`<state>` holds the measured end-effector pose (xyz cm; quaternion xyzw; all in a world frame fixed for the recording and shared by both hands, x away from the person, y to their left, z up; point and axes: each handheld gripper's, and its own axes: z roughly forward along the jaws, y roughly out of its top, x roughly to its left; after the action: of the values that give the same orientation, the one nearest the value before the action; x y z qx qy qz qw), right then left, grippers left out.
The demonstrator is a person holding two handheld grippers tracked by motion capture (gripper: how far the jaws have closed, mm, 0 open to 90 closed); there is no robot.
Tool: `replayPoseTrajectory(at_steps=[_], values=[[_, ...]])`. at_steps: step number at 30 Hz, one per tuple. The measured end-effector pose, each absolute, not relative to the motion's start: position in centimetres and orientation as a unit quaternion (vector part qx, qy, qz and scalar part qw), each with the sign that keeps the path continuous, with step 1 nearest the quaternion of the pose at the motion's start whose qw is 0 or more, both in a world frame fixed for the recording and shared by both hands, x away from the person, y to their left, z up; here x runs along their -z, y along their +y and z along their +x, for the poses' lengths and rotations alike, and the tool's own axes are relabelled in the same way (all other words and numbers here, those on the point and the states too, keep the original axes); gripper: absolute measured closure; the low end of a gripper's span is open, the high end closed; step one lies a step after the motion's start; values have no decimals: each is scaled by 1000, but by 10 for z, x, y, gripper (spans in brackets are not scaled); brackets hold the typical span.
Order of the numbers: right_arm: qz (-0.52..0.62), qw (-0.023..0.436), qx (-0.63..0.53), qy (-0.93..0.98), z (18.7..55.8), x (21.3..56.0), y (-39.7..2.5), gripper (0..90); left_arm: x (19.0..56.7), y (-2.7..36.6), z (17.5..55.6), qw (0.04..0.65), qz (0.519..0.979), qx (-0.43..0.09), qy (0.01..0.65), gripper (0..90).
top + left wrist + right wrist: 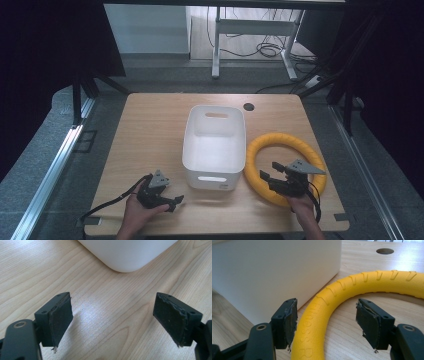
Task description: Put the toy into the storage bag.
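Observation:
A yellow ribbed foam ring (280,138) lies flat on the wooden table (150,130), right of a white plastic bin (214,145) that looks empty. My right gripper (270,171) is open over the ring's near-left arc. In the right gripper view its jaws straddle the ring (322,305), the left pad close to the ring's outer side, the bin wall (274,272) just beyond. My left gripper (176,202) is open low over bare wood at the front left. It points toward the bin's near corner (127,255) with nothing between its jaws.
A round cable hole (248,106) sits in the table behind the bin, also seen as the hole (385,251) past the ring. Dark frame legs and a metal rail flank the table. A desk frame with cables stands on the floor beyond.

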<state>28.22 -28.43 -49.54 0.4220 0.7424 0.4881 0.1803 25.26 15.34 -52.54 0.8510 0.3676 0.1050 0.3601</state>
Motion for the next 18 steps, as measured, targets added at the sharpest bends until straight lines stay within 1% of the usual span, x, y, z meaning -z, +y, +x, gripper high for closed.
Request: replayPoseTrajectory(at_steps=[3, 6, 9, 18], values=[[424, 180, -489, 741, 282, 496, -285, 331, 525, 153, 252, 361, 850, -104, 368, 160], [432, 194, -486, 734, 282, 498, -287, 310, 525, 153, 252, 363, 850, -103, 368, 159], [434, 195, -485, 734, 282, 498, -287, 309, 524, 154, 252, 364, 849, -102, 368, 159], [427, 171, -469, 753, 285, 501, -284, 309, 524, 152, 251, 362, 850, -98, 368, 160]])
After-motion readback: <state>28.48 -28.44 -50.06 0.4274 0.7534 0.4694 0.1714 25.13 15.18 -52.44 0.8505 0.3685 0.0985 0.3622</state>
